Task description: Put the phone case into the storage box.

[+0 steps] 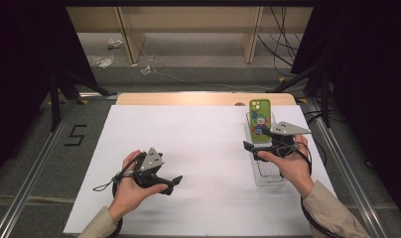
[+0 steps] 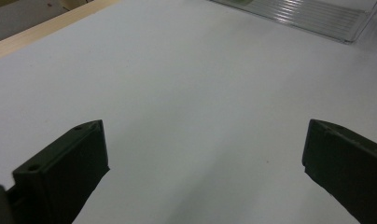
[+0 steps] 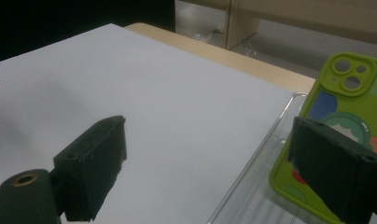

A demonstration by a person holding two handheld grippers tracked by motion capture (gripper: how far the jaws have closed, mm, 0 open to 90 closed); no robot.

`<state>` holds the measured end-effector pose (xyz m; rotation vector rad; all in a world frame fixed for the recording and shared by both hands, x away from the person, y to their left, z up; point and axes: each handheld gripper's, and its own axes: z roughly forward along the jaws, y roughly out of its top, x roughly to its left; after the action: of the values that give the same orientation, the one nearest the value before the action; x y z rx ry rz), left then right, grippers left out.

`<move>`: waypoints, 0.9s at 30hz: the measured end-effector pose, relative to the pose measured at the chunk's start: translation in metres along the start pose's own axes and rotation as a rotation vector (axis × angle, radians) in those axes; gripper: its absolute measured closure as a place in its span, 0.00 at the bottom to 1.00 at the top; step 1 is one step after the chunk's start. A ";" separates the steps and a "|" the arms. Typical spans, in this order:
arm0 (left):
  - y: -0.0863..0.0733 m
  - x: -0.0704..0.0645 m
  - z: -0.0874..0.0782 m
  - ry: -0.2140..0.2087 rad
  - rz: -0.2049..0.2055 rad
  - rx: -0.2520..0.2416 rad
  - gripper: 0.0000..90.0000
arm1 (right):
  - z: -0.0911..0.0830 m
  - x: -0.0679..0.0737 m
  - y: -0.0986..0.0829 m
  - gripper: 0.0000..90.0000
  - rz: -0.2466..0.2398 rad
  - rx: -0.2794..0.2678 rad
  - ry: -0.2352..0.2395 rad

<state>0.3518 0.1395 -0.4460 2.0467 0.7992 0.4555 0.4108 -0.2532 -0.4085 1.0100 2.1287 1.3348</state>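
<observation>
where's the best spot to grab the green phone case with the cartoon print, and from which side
Probably its two long side edges, near the top. The green cartoon-print phone case stands tilted in the clear plastic tray, camera holes up, so its upper part rises free above the tray walls. The open right gripper, already beside it, could come in from the front.

Beige sleeves (image 1: 337, 210) — black jaws, grey 3-cornered plates (image 1: 288, 129), black cables (image 1: 106, 184).

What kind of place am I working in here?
Probably a lab recording station, not a home: a table under a white sheet, black curtains on both sides, loose cables on the floor, a taped number five. Both tools are open.
</observation>
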 end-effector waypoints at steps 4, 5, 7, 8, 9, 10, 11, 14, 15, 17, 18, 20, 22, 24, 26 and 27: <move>0.000 0.000 0.000 0.000 0.000 0.000 0.00 | -0.002 0.002 -0.003 0.14 -0.001 0.000 0.007; 0.000 0.000 0.000 0.000 -0.002 -0.002 0.00 | -0.003 0.003 -0.004 0.14 -0.002 -0.002 0.010; 0.000 0.000 0.000 -0.001 -0.001 -0.001 0.00 | -0.005 0.004 -0.005 0.14 -0.004 -0.002 0.011; 0.000 0.000 0.000 0.000 -0.001 -0.001 0.00 | -0.005 0.004 -0.006 0.14 -0.005 -0.002 0.014; 0.000 0.000 0.000 0.000 -0.002 -0.001 0.00 | -0.006 0.004 -0.006 0.14 -0.003 -0.005 0.015; 0.000 0.000 0.000 0.000 -0.001 -0.002 0.00 | -0.007 0.004 -0.007 0.14 -0.002 -0.006 0.015; 0.000 0.000 0.000 0.000 0.001 -0.001 0.00 | -0.007 0.004 -0.008 0.14 -0.004 -0.005 0.018; 0.000 0.000 0.000 0.001 -0.001 -0.002 0.00 | -0.009 0.005 -0.010 0.14 -0.002 -0.008 0.020; 0.000 0.000 0.000 0.001 -0.001 -0.002 0.00 | -0.010 0.005 -0.011 0.14 -0.001 -0.005 0.022; 0.000 0.000 0.000 0.000 0.001 0.000 0.00 | -0.012 0.005 -0.013 0.14 -0.001 -0.005 0.023; 0.000 0.000 0.000 0.001 0.001 -0.001 0.00 | -0.013 0.005 -0.014 0.14 -0.001 -0.007 0.023; 0.000 0.000 0.000 0.001 0.001 -0.001 0.00 | -0.015 0.005 -0.015 0.14 -0.001 -0.009 0.026; 0.000 0.000 0.000 0.001 -0.001 -0.003 0.00 | -0.016 0.005 -0.017 0.14 -0.001 -0.009 0.028; 0.000 0.000 -0.001 0.001 0.001 0.000 0.00 | -0.017 0.005 -0.018 0.15 -0.001 -0.015 0.028; 0.000 0.000 -0.001 0.000 0.002 0.000 0.00 | -0.019 0.005 -0.019 0.15 -0.002 -0.015 0.030; 0.000 0.000 -0.001 0.001 0.000 -0.001 0.00 | -0.020 0.005 -0.020 0.15 -0.002 -0.018 0.031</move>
<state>0.3513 0.1396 -0.4456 2.0452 0.7993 0.4568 0.3871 -0.2659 -0.4176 0.9856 2.1358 1.3753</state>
